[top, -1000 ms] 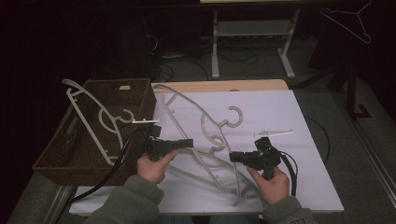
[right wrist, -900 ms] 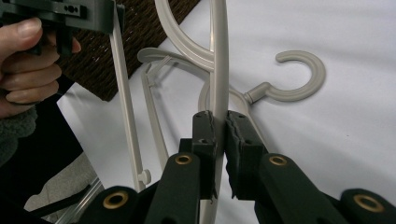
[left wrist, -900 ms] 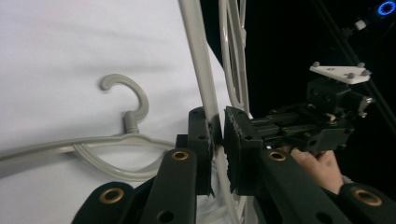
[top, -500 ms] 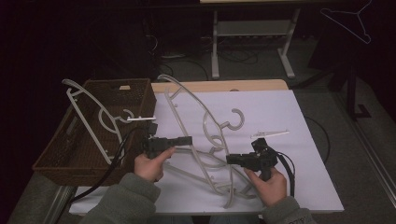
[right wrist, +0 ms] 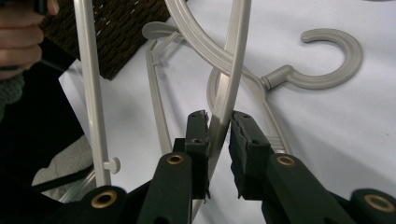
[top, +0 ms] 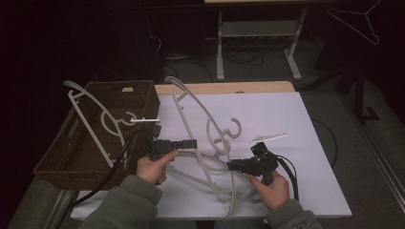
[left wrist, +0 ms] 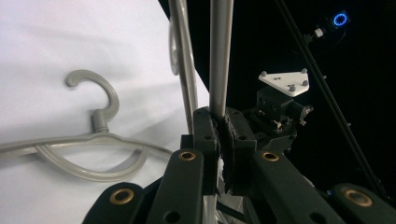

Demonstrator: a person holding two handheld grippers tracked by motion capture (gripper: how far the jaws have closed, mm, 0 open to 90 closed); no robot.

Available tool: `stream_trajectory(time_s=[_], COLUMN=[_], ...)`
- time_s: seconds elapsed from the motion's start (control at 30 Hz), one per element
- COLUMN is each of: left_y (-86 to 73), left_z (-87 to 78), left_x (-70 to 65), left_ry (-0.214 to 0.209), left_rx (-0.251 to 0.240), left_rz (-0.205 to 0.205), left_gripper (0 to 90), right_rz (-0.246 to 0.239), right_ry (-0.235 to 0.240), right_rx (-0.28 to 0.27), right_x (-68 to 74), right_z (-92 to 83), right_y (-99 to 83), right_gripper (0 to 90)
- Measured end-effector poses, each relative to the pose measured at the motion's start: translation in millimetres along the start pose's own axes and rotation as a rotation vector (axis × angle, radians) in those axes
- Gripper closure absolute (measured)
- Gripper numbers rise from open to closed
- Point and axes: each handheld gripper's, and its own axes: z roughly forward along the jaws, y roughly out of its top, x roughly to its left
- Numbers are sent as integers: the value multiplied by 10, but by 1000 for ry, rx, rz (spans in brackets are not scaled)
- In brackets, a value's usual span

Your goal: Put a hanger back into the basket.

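Observation:
Two pale grey hangers overlap on the white table top point(top: 286, 114). One hanger point(top: 234, 126) lies flat, hook up point(right wrist: 327, 60) point(left wrist: 93, 93). The other, raised hanger point(top: 184, 102) stands tilted over it. My left gripper point(top: 191, 142) point(left wrist: 219, 121) is shut on a thin bar of the raised hanger point(left wrist: 219, 56). My right gripper point(top: 231, 166) point(right wrist: 219, 122) has that hanger's arm point(right wrist: 233, 70) between its jaws, which have just been opening. One pad rests against the arm; a gap shows at the other.
A brown wicker basket point(top: 62, 157) stands at the table's left with a white hanger point(top: 95, 114) leaning in it. A small white clip bar point(top: 267, 138) lies right of the hangers. Cables trail from both grippers toward the table's front edge.
The raised hanger's far end has tipped a little higher. The right gripper has shifted slightly and its jaws have parted around the hanger arm. The left hand has stayed put.

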Motion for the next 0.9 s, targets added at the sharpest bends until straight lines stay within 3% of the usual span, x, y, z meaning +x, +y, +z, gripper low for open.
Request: stream_trajectory(time_s=[0.07,0.13,0.2,0.4,0.6,0.9], left_y=[-8,-1,0,3,33,94], left_z=[-10,-22,-15,-22,-47,-141], left_x=[-19,-13,-16,-12,-38,-77], left_ry=[51,70,82,52,-35,-46], left_rx=[-9,-10,-14,-11,-7,-15], left_rz=[11,11,3,11,-4,3], left_gripper=[848,844,847,849,858,859], right_rz=[15,30,24,28,6,-11], right_ry=[16,55,45,55,66,93], right_rx=[-2,-28,-29,-19,-16,-36], right_x=[-20,-31,-7,-8,27,37], right_z=[-15,-43,-56,-41,-25,-23], right_y=[-2,-7,3,-2,-5,14], right_gripper=[795,806,806,804,756,676])
